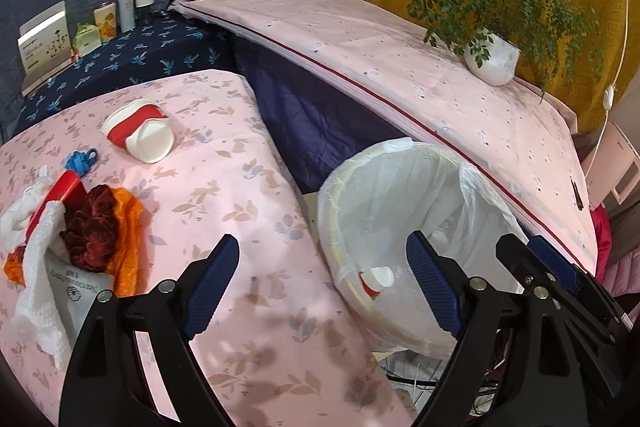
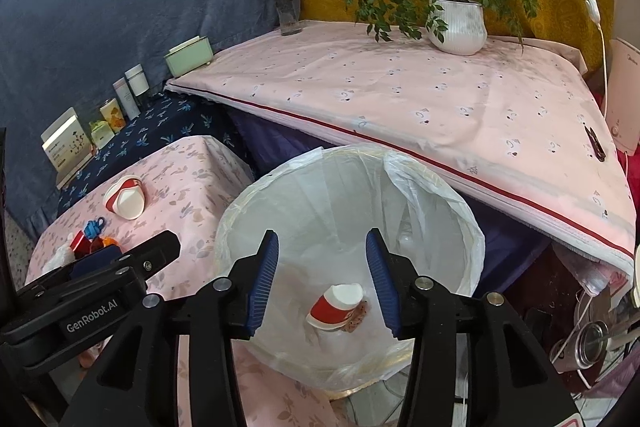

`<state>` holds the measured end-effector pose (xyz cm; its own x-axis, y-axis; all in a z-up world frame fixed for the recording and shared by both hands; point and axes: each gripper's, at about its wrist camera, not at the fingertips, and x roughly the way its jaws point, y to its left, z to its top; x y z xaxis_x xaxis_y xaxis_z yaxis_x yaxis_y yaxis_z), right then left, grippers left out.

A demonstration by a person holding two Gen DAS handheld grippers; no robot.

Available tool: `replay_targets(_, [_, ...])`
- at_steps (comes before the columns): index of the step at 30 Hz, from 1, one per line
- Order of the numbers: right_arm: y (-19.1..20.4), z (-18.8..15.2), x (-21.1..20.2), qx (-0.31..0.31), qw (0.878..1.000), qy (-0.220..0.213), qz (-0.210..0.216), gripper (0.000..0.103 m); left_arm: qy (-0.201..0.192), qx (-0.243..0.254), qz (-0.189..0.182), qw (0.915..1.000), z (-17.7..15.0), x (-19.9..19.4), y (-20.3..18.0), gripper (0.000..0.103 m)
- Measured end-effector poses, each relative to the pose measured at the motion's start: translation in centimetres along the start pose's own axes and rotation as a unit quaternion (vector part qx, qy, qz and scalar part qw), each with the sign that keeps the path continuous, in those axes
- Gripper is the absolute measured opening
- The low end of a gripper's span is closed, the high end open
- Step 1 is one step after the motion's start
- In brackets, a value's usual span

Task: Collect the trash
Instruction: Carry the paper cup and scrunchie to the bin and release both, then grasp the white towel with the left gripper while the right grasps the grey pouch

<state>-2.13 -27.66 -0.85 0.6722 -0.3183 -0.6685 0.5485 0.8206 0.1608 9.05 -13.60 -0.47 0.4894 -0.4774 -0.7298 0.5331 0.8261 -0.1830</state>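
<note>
One cup binned: a paper cup (image 2: 335, 307) lies at the bottom of the bin (image 2: 472, 227).
Left on table: second cup (image 1: 138, 135), on its side, beyond and left of the bin.
My left gripper (image 1: 320, 287): spread wide, empty, nearer that cup.
My right gripper (image 2: 322, 283): parted, empty, over the bin.

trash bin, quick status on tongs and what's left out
Left tongs open, empty, over the small table. Right tongs open above trash bin; one crushed paper cup inside. Second cup, napkin-and-wrapper pile still on table. Nothing blocking.
</note>
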Motion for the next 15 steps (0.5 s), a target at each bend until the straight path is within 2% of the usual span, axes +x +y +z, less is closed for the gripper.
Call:
replay_targets(7, [2.4,-0.2,-0.3,-0.02,1.0,0.0,0.012,0.047,-0.019,-0.028,0.031,0.999,-0.1,-1.9,3.2,0.081])
replay_targets(15, [6.2,-0.7,-0.8,-0.046,0.998,0.004,0.038,0.048,-0.03,-0.049,0.09,0.9942,-0.8,-4.1,7.2,0.082])
